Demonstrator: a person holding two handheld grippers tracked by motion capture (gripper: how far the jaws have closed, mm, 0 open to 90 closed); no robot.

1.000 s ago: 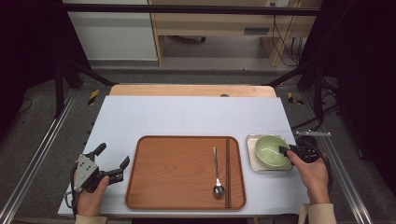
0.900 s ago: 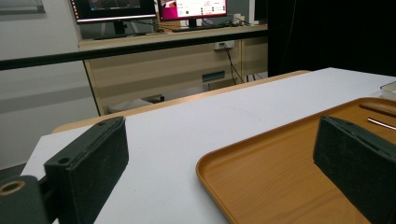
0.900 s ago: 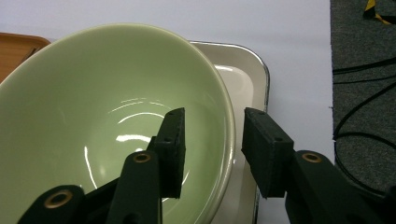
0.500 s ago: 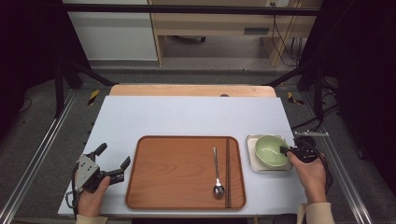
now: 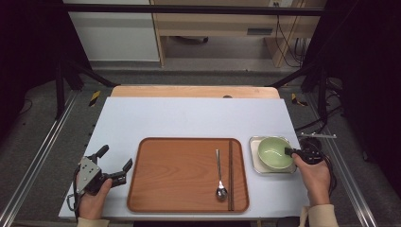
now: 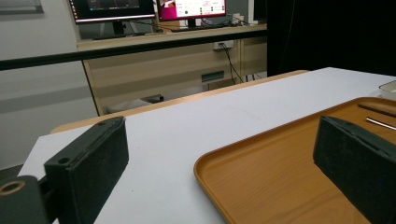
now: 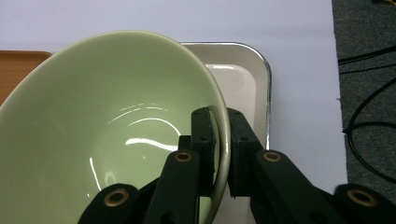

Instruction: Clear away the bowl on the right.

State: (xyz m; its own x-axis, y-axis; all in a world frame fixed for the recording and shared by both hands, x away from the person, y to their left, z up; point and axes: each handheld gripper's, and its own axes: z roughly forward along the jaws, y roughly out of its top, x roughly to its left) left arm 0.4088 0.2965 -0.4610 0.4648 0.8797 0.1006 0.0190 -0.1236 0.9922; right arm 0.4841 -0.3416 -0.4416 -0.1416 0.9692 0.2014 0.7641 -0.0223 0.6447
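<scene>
Your right hand-held gripper (image 5: 289, 152) is clamped on the near-right rim of the pale green bowl (image 5: 274, 152), one jaw inside the wall and one outside, as the right gripper view (image 7: 223, 140) shows plainly. The bowl (image 7: 112, 135) sits in a small white metal-edged dish (image 5: 256, 161) at the right side of the white tabletop (image 5: 189, 118), and it appears tipped toward the gripper, its far rim standing over the dish's (image 7: 252, 84) edge.

Your left hand-held gripper (image 5: 113, 165) rests well apart at the tabletop's near-left corner, jaws spread wide and holding nothing; in the left gripper view its right jaw hangs over the corner of the wooden tray (image 6: 280, 172) and its left jaw over the bare tabletop (image 6: 187, 126).

The brown tray (image 5: 184, 175) lies between your two hands, just beside the dish. On its right part lie a metal spoon (image 5: 219, 176), bowl end toward you, and a pair of dark chopsticks (image 5: 231, 172) just to its right, parallel to it. Nothing stands between bowl and tray.

The bowl is glossy, smooth and empty, with light glinting off its inner wall.
</scene>
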